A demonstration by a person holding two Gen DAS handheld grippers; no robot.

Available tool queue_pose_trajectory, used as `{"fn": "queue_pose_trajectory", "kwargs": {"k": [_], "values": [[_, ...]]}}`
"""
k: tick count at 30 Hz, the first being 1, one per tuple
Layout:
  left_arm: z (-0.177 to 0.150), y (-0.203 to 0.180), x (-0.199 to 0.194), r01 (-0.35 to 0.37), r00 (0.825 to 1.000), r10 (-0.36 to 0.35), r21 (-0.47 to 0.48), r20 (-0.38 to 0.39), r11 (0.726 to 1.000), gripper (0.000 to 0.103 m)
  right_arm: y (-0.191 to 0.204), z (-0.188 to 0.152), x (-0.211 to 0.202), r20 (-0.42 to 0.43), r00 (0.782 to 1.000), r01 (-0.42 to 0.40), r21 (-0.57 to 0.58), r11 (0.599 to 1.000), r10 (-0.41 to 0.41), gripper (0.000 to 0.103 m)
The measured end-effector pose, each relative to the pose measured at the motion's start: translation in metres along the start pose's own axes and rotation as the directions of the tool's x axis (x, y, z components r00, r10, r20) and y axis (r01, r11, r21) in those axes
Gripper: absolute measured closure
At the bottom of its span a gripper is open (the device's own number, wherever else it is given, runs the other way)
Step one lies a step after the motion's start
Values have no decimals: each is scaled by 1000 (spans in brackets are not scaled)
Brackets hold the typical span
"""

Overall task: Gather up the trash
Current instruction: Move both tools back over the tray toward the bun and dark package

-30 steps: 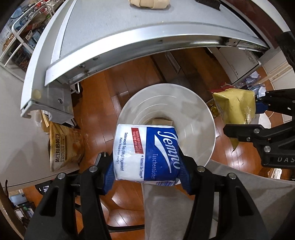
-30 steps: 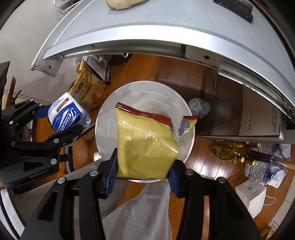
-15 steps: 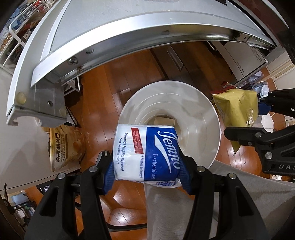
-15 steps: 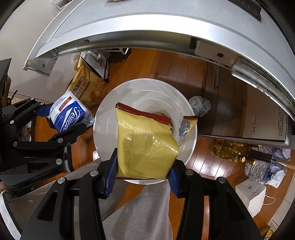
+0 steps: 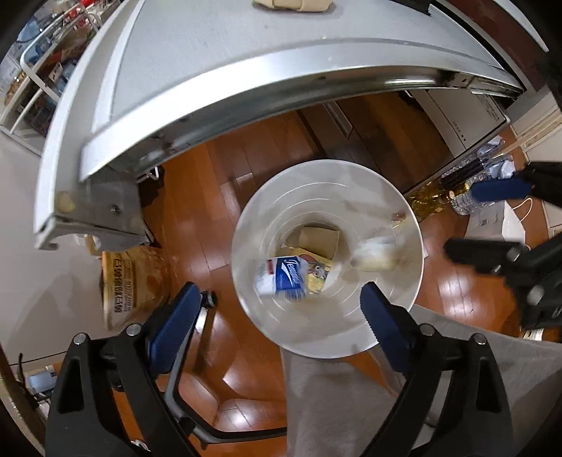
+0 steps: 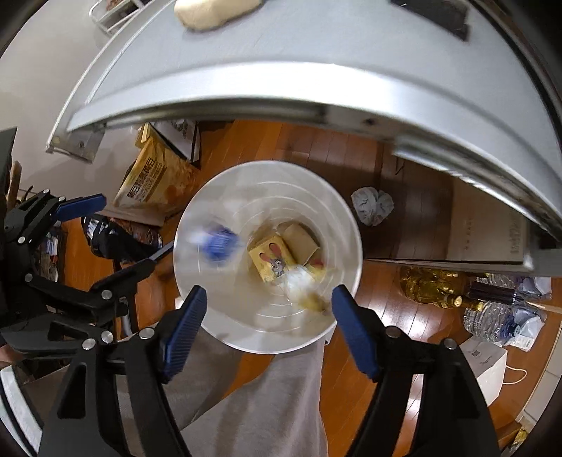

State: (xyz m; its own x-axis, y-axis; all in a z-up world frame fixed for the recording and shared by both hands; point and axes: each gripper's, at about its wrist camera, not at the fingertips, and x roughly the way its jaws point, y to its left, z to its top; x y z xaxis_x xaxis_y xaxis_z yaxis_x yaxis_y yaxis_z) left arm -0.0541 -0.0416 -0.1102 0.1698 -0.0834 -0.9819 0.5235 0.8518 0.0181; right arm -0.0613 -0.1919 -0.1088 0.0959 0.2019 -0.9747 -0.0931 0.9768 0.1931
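**Both packs dropped into the bin**

I point both tools steeply down over the white bin [image 5: 351, 337]. My left tool [image 5: 277, 313] and right tool [image 6: 268, 325] are opening, nothing between them; the tissue pack [image 5: 281, 277] and yellow snack bag [image 6: 305, 291], clamped a second ago, now fall inside.

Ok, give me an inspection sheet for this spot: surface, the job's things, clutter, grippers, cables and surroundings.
Surface: grey table above a wooden floor; a beige lump lies on the table.
Job's things: white bin on the floor under both grippers; blue tissue pack, blurred, inside it; yellow snack bag, blurred, inside it, beside a cartoon box.
Clutter: crumpled grey wad on the floor beside the bin.
Grippers: left gripper opening, nothing between its jaws; right gripper opening, nothing between its jaws.
Cables: nothing seen.
Surroundings: brown printed sack, bottles, white bag, grey trouser legs.
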Motion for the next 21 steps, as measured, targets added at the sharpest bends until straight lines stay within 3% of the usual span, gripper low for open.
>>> {"fn": "queue_pose_trajectory", "kwargs": {"k": [4,7,9,11,13,17,21], "values": [[-3,3,-14,16,1000,-16,-6,20,1000,9,-5,-3,-32,69,997,29,7,1000,-29,30],[-4,3,-35,31,998,-31,-5,62,999,9,-1,-2,-73,180,981,83,-26,996,-77,25],[-3,3,-52,36,994,-35,-2,100,999,9,1,2,-100,274,953,145,-35,989,-130,13],[1,3,-66,33,990,-33,-2,139,999,9,0,11,-121,347,921,193,-16,981,-176,9],[7,5,-83,30,982,-28,-7,187,1000,9,-7,23,-131,380,906,196,18,980,-188,8],[31,12,-103,12,963,0,-42,270,999,9,-31,61,-130,380,907,145,122,982,-181,9],[53,17,-105,17,954,8,-81,301,997,9,-39,88,-125,364,913,123,183,975,-183,9]]}}
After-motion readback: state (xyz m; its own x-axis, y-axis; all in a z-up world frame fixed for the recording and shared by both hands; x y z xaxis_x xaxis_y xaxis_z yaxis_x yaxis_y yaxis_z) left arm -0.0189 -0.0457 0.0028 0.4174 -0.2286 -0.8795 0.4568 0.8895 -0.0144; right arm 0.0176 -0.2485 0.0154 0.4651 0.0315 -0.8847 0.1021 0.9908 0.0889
